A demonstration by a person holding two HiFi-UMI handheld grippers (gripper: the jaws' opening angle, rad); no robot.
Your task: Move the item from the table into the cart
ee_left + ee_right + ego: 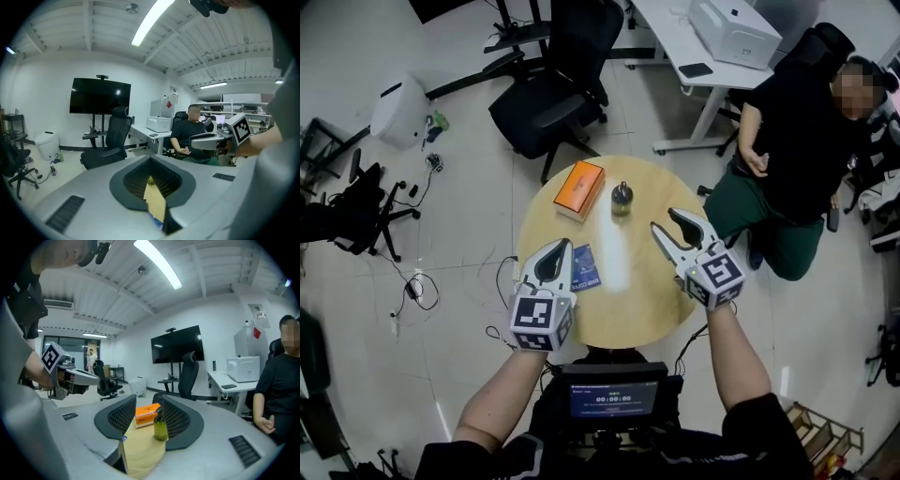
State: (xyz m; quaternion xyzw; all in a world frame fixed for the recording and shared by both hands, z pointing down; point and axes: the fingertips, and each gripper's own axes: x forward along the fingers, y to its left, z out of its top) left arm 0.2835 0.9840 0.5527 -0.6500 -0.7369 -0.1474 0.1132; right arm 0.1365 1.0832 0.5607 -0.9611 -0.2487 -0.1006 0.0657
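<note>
Nearest is a small screen (614,398) at the wearer's chest. Just past it, both claws hang over the near part of the table (619,319). The left claw (563,246) has its jaws brought together on nothing; only tabletop and a corner of the card show through the slit under its tips. The right claw (664,219) stands partly open and empty. The bottle and box show in its gap but lie well ahead, untouched.

The blue card (585,267) lies flat just beside the left claw. Further on, the bottle (622,198) stands upright, and the orange box (579,187) lies flat just beside it at the far left rim.

By my reading the task has barely begun. All three things are still on the table, nothing is gripped, and no cart shows in any view. Which of the three is the item I cannot tell, though the right claw lines up on the bottle. Gripping, lifting and carrying to the cart are all left to do.

The table is round, of pale wood, with a streak of glare down its middle. It stands on a light, glossy floor (469,216) with cables (412,281) trailing at the left. Beyond it are a black chair (553,94) and a white desk (670,37) with a printer (733,30). A person (797,141) sits at the right. The left gripper view shows a dark TV (100,96) on a stand at the far wall.
</note>
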